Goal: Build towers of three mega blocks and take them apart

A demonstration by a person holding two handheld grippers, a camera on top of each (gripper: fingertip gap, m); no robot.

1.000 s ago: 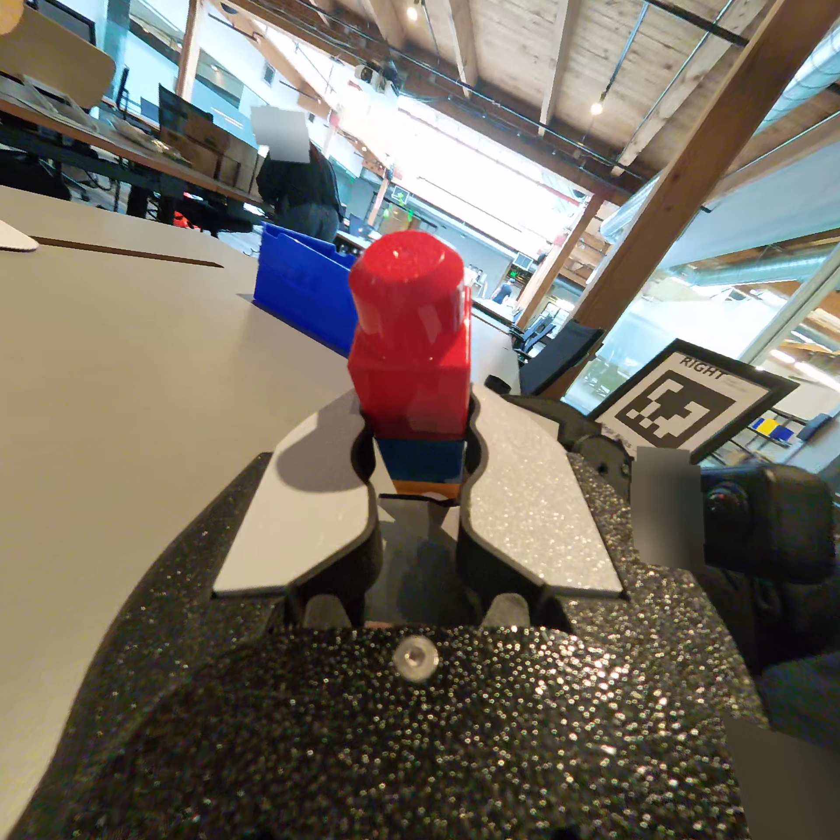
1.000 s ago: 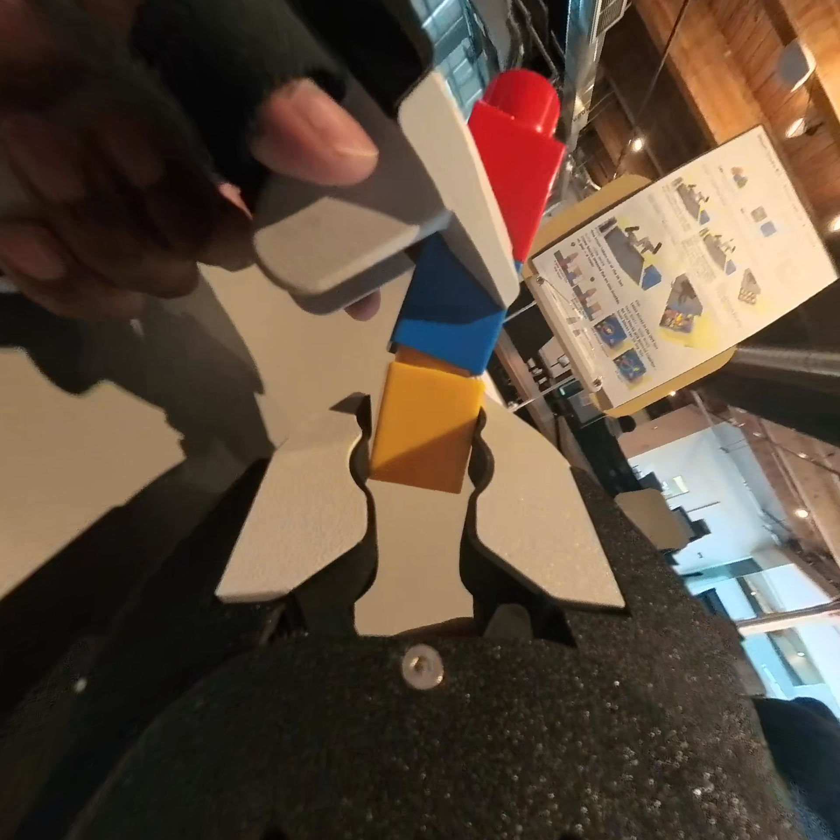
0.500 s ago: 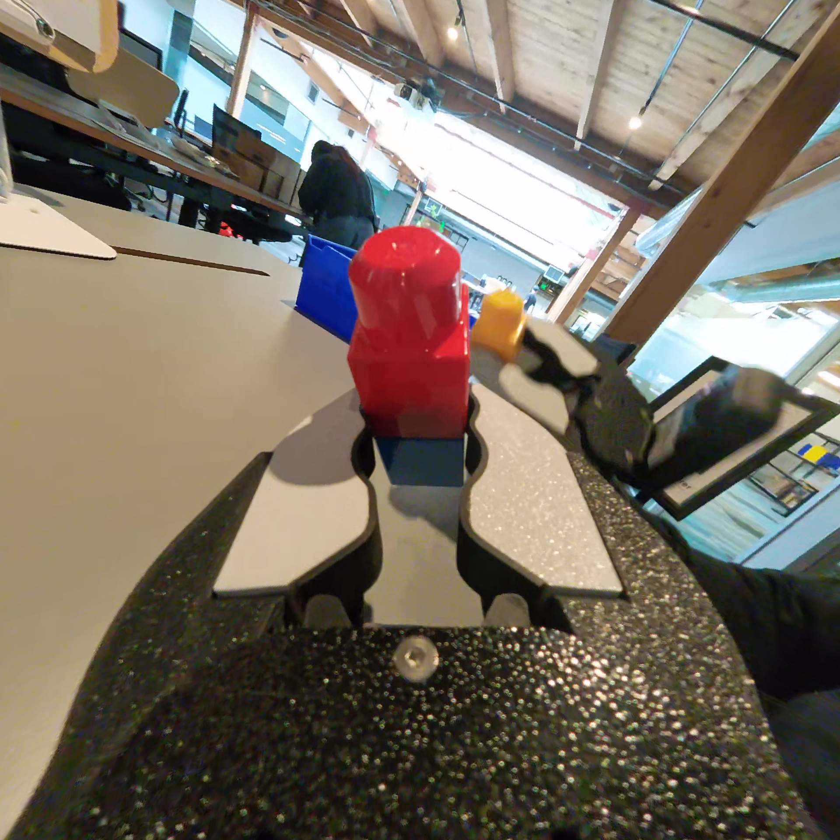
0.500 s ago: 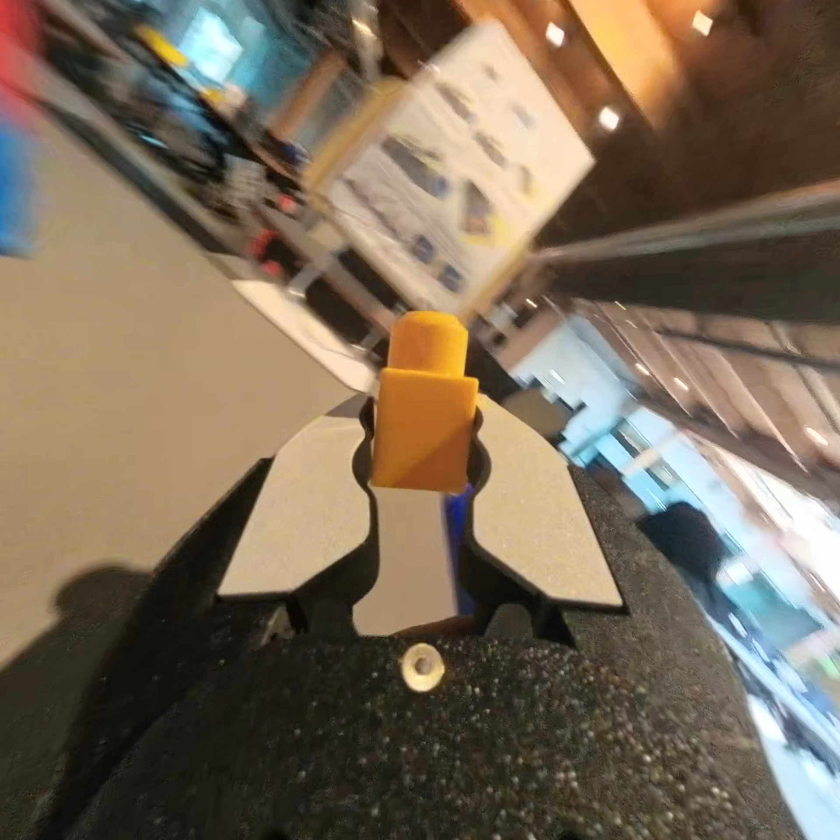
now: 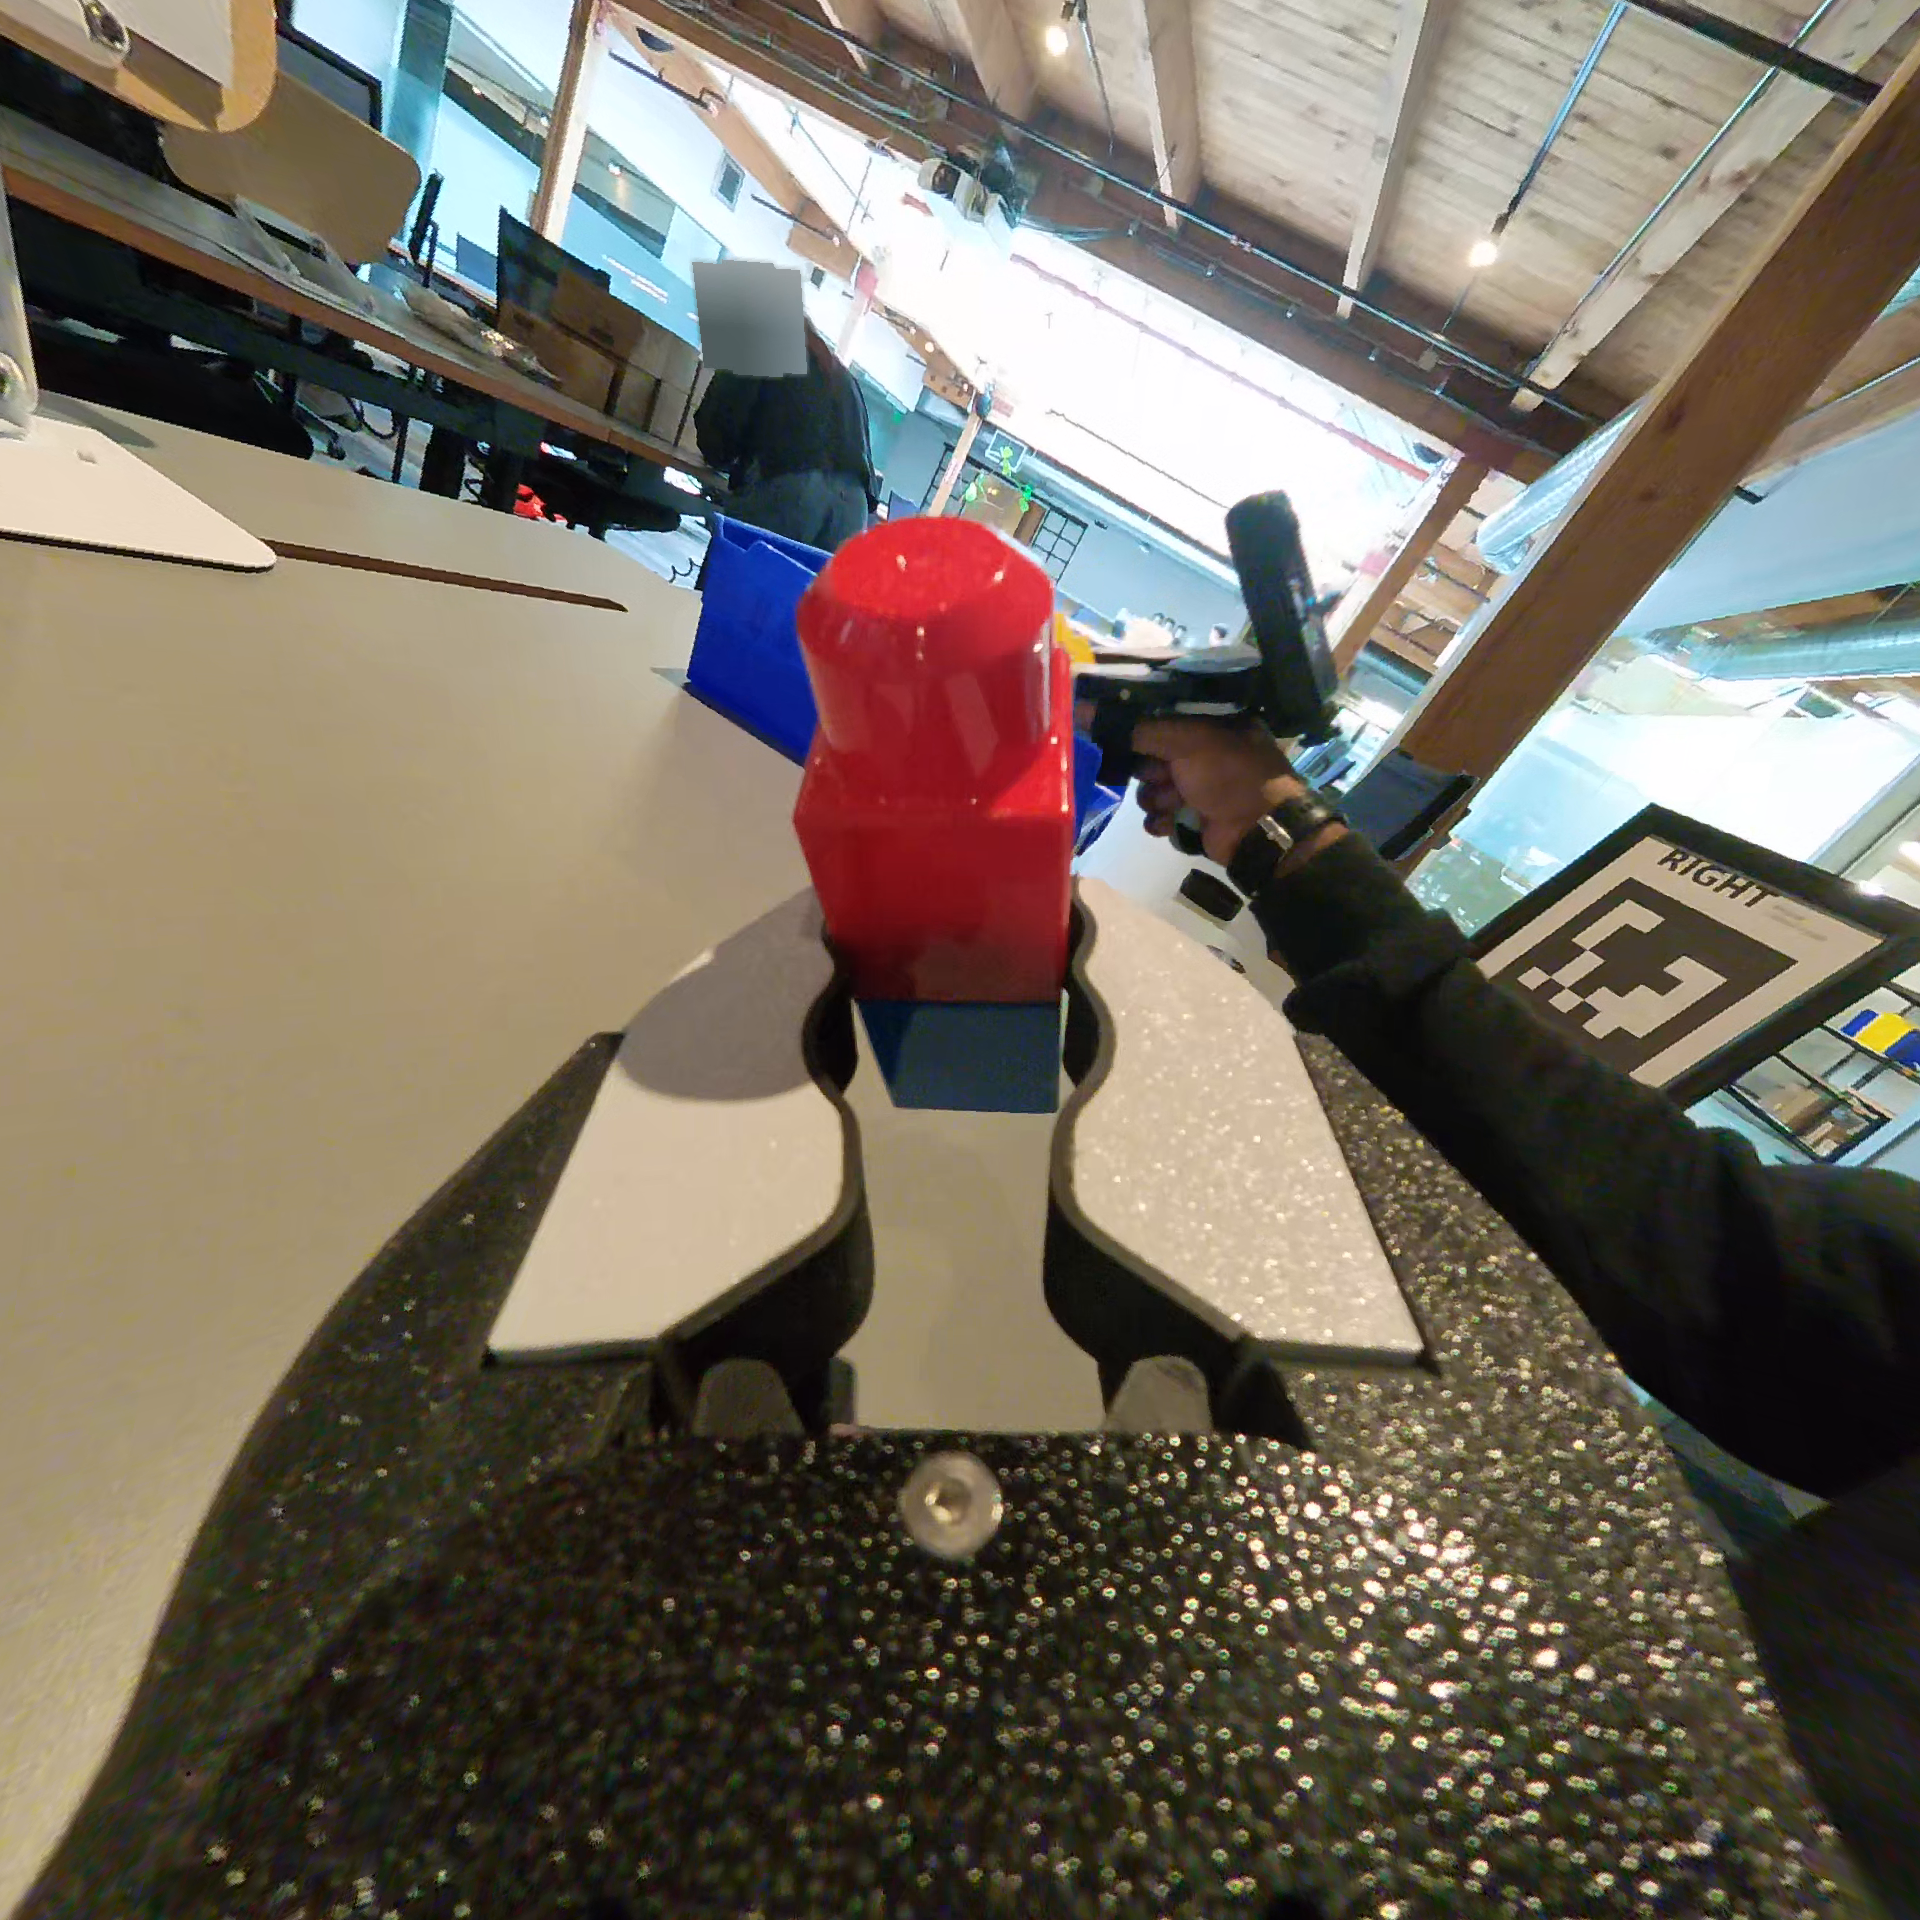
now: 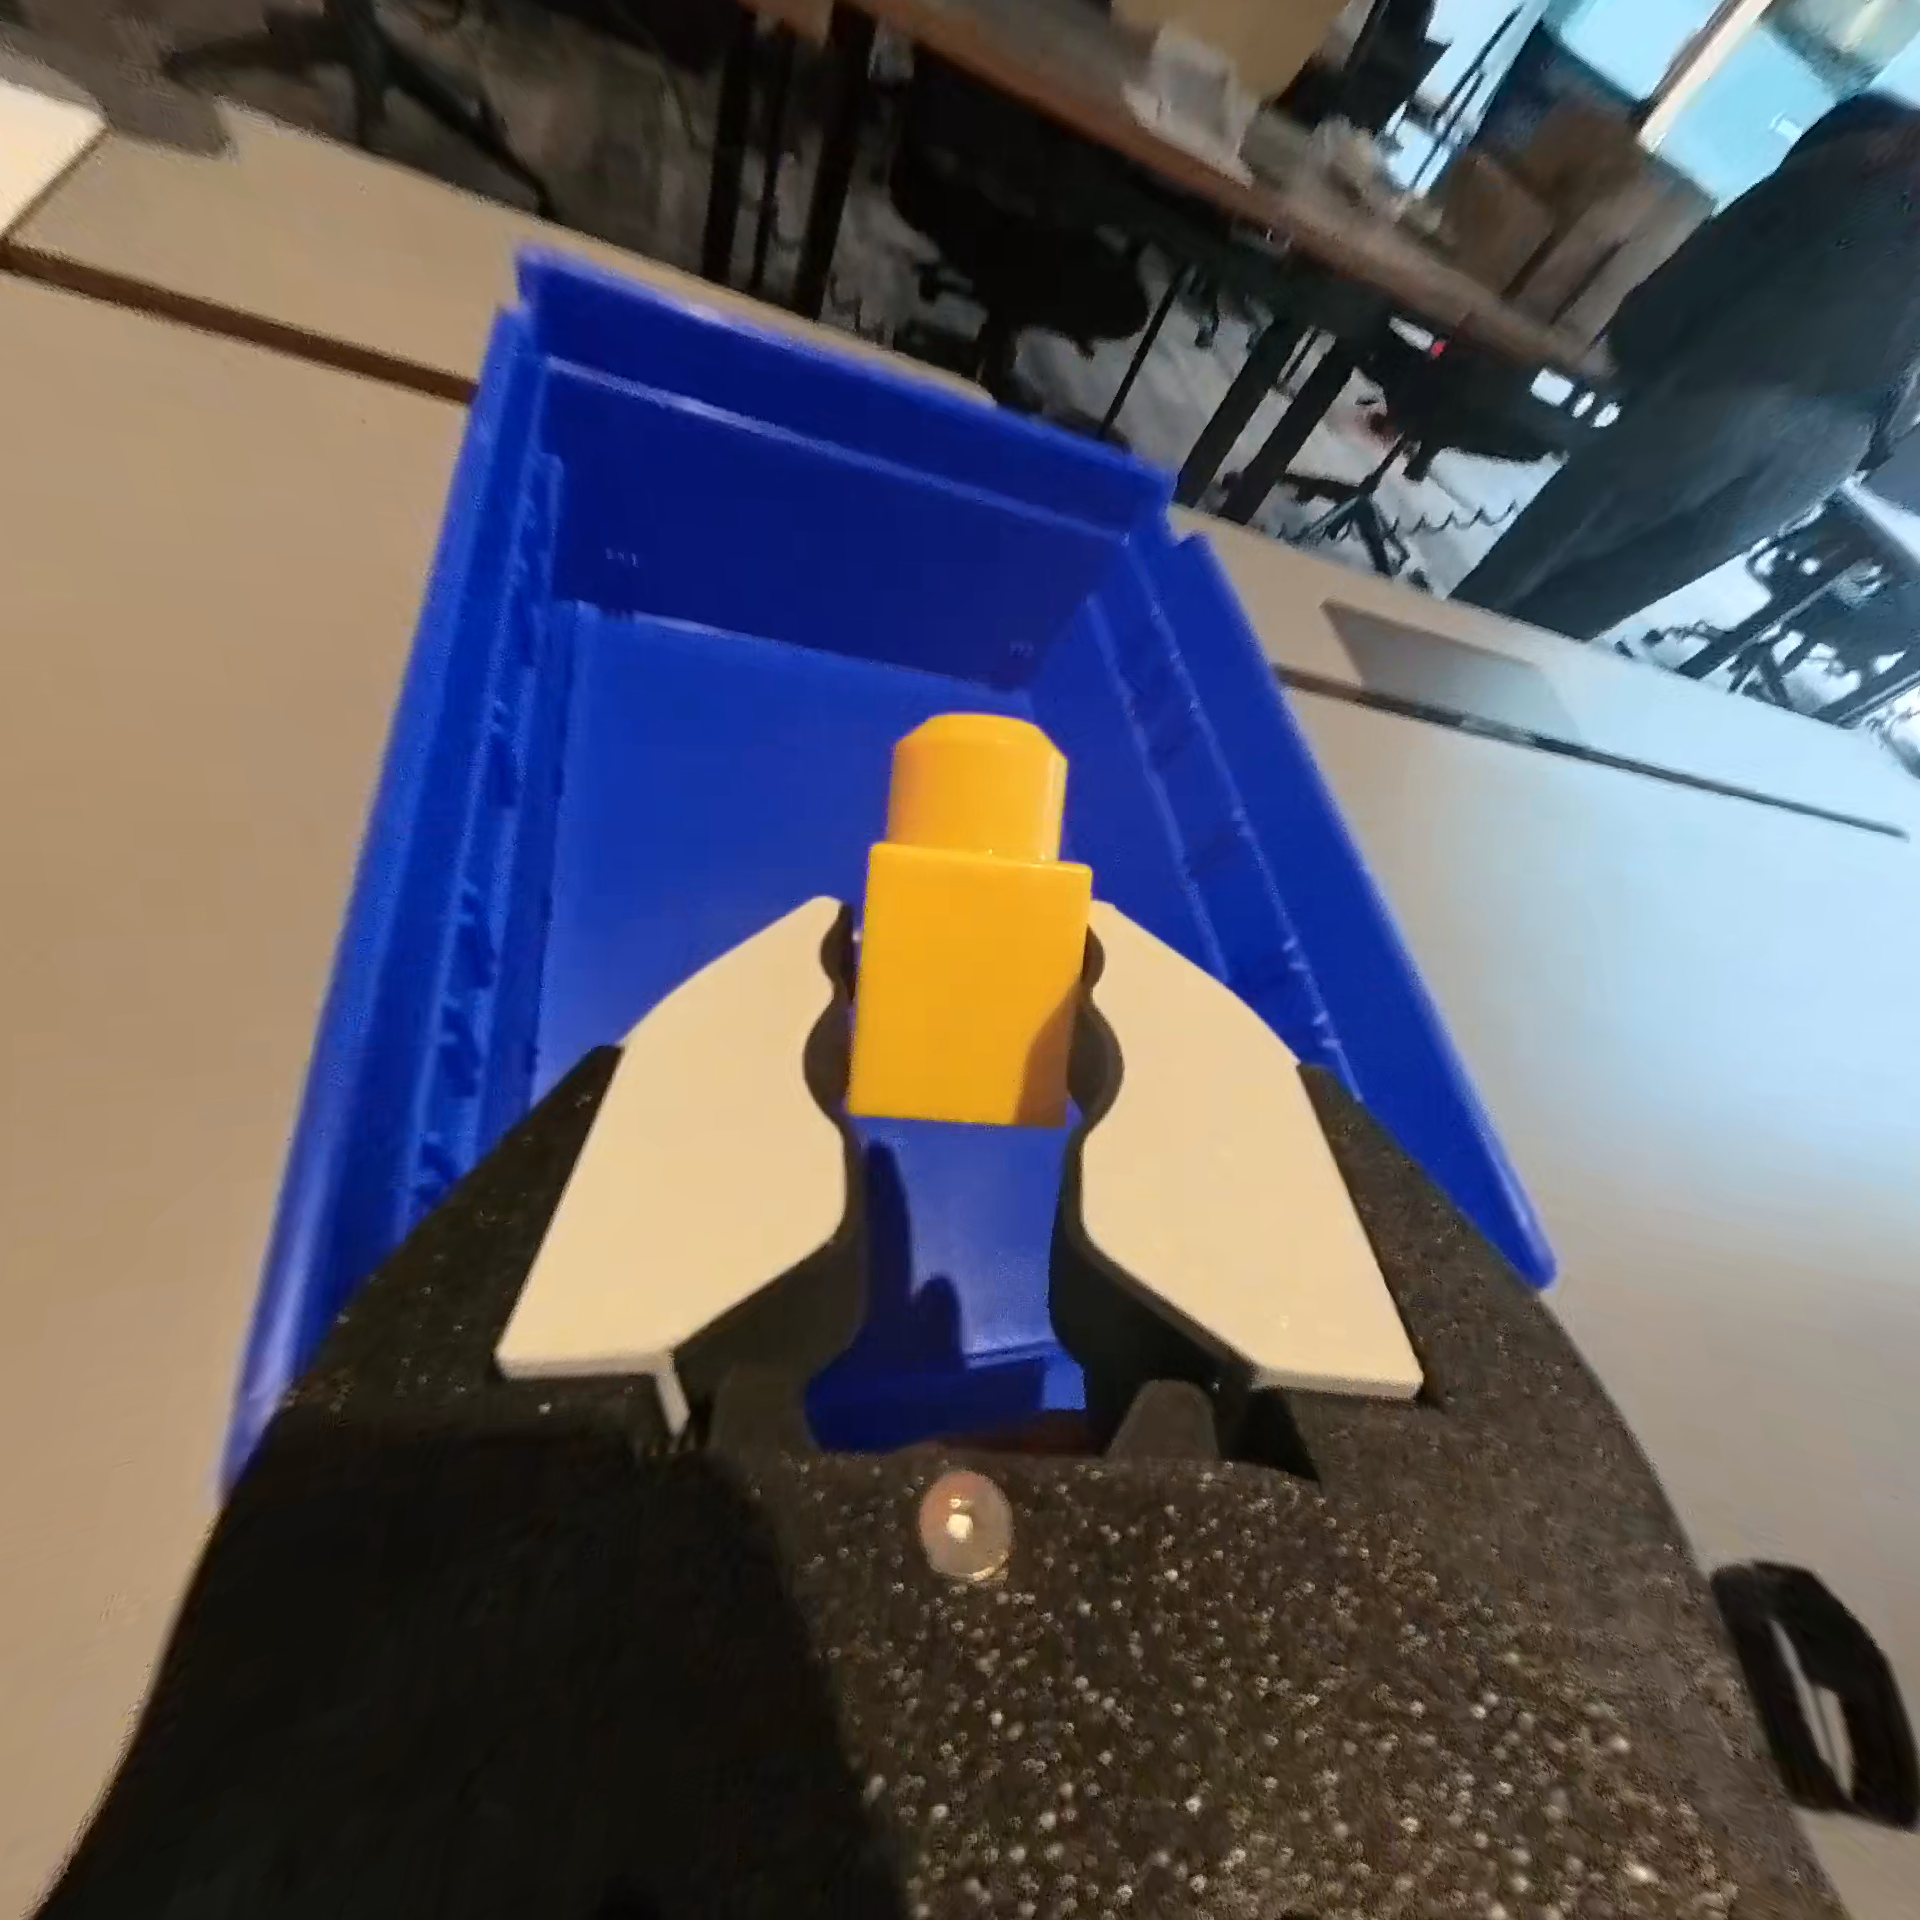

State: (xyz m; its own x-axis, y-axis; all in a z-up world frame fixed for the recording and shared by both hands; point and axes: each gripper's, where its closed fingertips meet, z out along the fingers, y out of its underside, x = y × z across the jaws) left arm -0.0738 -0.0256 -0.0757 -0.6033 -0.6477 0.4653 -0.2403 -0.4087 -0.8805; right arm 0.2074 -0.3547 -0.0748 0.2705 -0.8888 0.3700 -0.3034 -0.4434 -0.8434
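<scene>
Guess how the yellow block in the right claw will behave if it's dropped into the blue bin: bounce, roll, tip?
The yellow block looks like rigid hollow plastic, so probably light and may bounce a little on the blue bin. Its flat square body should stop rolling, though the round stud could make it topple sideways. Its smooth faces look slippery, yet the right claw holds it steady.

Glossy red plastic block [image 5: 935, 769] — matt orange plastic block [image 6: 971, 987]; smooth blue plastic bin [image 6: 499, 831] — speckled, rough black gripper body [image 5: 935, 1662].

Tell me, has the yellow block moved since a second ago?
Yes. The right gripper pulled the yellow block off the blue block and now holds it over the blue bin.
</scene>
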